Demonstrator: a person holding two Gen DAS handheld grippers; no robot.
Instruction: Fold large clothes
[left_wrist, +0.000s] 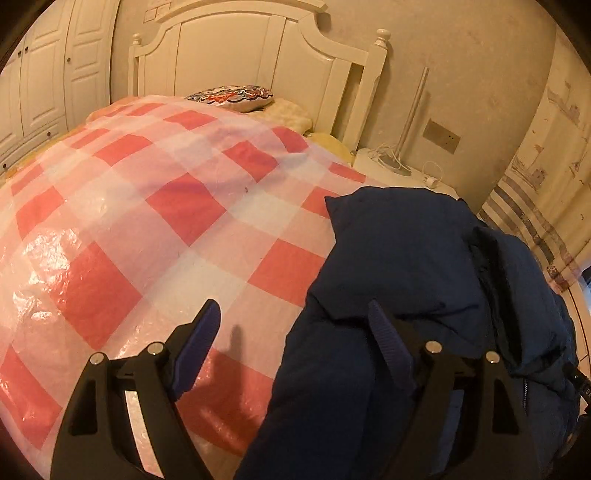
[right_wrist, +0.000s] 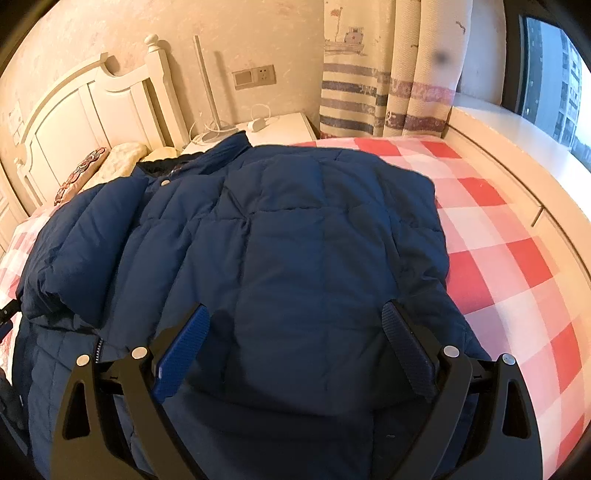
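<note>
A large navy quilted jacket (right_wrist: 295, 251) lies spread on the bed, its collar toward the headboard and one sleeve folded over at the left. In the left wrist view the jacket (left_wrist: 406, 280) fills the lower right. My left gripper (left_wrist: 295, 325) is open and empty, its right finger over the jacket's left edge, its left finger over the bedcover. My right gripper (right_wrist: 295, 325) is open and empty, both fingers just above the jacket's lower middle.
The bed is covered by a shiny red and white checked sheet (left_wrist: 147, 221). A patterned cushion (left_wrist: 232, 96) lies by the white headboard (left_wrist: 240, 55). A white nightstand (right_wrist: 280, 127) with cables stands beside the bed. Striped curtains (right_wrist: 388, 74) and a window ledge (right_wrist: 517, 147) are at the right.
</note>
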